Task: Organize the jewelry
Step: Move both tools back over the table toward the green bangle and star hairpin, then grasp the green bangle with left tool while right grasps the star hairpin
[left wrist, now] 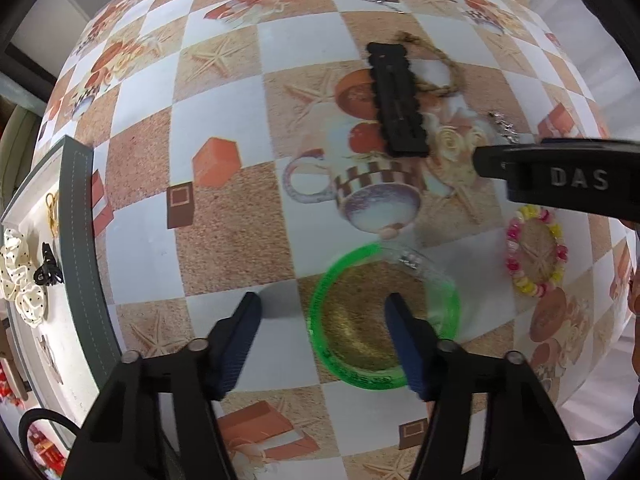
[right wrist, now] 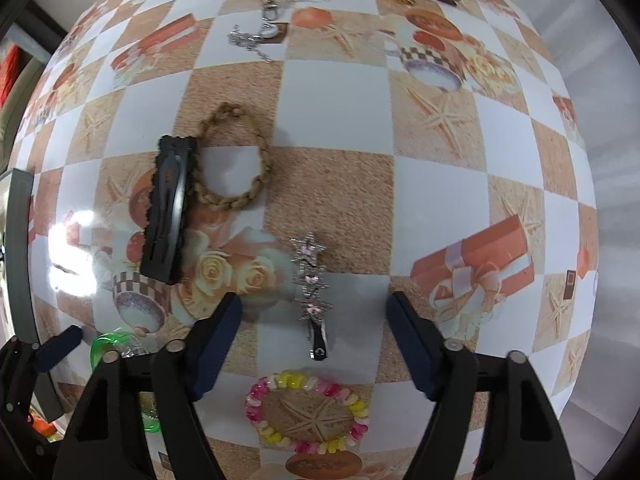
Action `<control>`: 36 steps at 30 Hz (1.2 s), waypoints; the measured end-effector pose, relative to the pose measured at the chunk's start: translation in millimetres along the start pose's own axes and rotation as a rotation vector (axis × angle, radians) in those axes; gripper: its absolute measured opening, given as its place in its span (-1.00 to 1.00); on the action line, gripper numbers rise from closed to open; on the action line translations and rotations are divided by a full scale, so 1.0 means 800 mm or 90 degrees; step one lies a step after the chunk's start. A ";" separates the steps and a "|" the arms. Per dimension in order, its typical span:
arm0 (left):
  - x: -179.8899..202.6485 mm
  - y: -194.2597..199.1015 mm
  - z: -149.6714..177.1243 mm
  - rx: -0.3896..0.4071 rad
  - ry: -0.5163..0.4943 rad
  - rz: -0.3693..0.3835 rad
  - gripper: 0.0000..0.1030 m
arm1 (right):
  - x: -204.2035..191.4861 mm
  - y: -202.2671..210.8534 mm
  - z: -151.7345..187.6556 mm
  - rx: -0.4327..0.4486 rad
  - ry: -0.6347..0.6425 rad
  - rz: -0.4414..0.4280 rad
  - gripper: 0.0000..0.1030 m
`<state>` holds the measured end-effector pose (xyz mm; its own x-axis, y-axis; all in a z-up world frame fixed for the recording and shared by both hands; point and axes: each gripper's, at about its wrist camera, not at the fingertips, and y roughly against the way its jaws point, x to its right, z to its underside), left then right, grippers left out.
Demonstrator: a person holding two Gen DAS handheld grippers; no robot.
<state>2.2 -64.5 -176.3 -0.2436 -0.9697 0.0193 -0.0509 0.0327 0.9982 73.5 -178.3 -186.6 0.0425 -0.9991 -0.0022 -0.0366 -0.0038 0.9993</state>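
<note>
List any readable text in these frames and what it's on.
"DAS": raised letters on the right gripper body, seen in the left wrist view.
Green bangle: dark marks along its near rim, too blurred to read.
Tablecloth prints, including the brown disc at the bottom edge: no legible text.
Nothing else readable in either view.

- Left gripper (left wrist: pixel 322 322): two dark blue ribbed fingers (left wrist: pixel 236 344) on black plastic arms, each arm with two round silver pins, filling the lower frame.
- Right gripper (right wrist: pixel 314 322): same build, blue fingers (right wrist: pixel 216 344), black arms, silver pins.
- Black housing at right edge of the left view bears raised letters "DAS".
- Thin black cable at lower right of the left view.
</note>
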 end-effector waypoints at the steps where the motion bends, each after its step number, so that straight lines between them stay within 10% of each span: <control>1: 0.004 0.004 -0.001 0.001 -0.003 0.001 0.11 | -0.007 0.002 -0.001 0.003 0.009 0.000 0.31; 9: 0.011 0.012 -0.006 0.002 0.000 0.028 -0.78 | -0.039 0.013 -0.013 0.014 0.024 -0.007 -0.66; 33: -0.029 0.027 0.006 0.030 0.037 0.071 -0.76 | 0.042 0.057 0.049 0.017 -0.049 -0.081 -0.66; 34: -0.029 0.028 0.005 0.031 0.037 0.074 -0.64 | 0.042 0.059 0.051 0.018 -0.051 -0.083 -0.66; 36: -0.036 0.032 0.009 0.033 0.041 0.069 1.00 | 0.044 0.063 0.058 0.021 -0.055 -0.089 -0.66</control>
<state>1.3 -34.1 -152.1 -0.1871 -0.9735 0.1318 -0.0788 0.1486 0.9857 26.9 -215.6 -137.8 -0.0365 -0.9887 -0.1453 -0.0689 -0.1425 0.9874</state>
